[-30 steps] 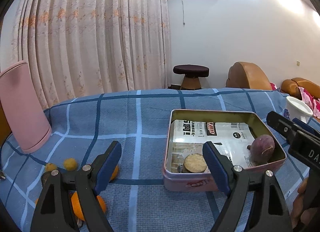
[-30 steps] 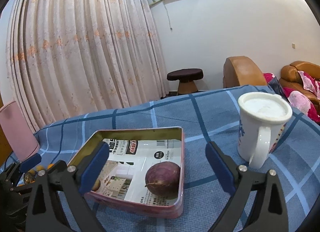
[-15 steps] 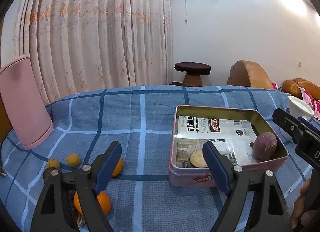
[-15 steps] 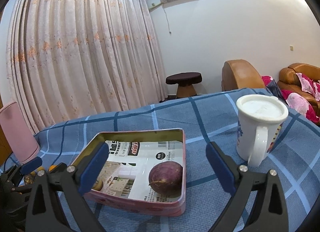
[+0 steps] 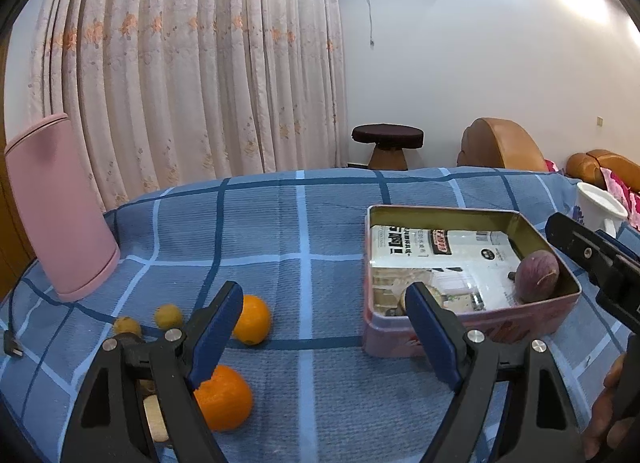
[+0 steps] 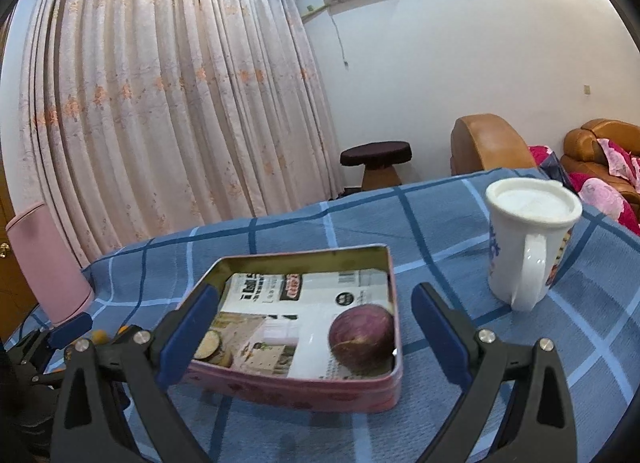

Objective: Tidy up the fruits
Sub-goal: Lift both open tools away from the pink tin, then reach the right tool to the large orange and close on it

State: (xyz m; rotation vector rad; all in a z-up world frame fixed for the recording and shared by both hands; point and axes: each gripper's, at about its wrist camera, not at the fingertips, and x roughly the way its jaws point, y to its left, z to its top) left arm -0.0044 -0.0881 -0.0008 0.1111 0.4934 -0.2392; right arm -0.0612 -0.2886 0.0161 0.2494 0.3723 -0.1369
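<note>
A pink tin box [image 5: 472,333] [image 6: 304,389] lined with printed paper holds a purple round fruit [image 5: 536,277] [image 6: 363,337] and a cut brown slice [image 6: 210,345]. Two oranges [image 5: 251,319] [image 5: 224,397] and two small yellow fruits [image 5: 169,316] [image 5: 127,326] lie on the blue checked cloth left of the tin. My left gripper [image 5: 320,327] is open and empty, above the cloth between the oranges and the tin. My right gripper [image 6: 316,327] is open and empty, hovering over the tin's near side; it shows at the right edge of the left wrist view [image 5: 592,259].
A tall pink cylinder [image 5: 60,211] stands at the far left of the table. A white lidded mug [image 6: 524,247] stands right of the tin. A black cable [image 5: 12,343] lies at the left edge. A stool [image 5: 387,143] and sofas stand beyond the table.
Both grippers have pulled back and risen slightly. In the left wrist view the oranges and small fruits have come into fuller view. Both stay open.
</note>
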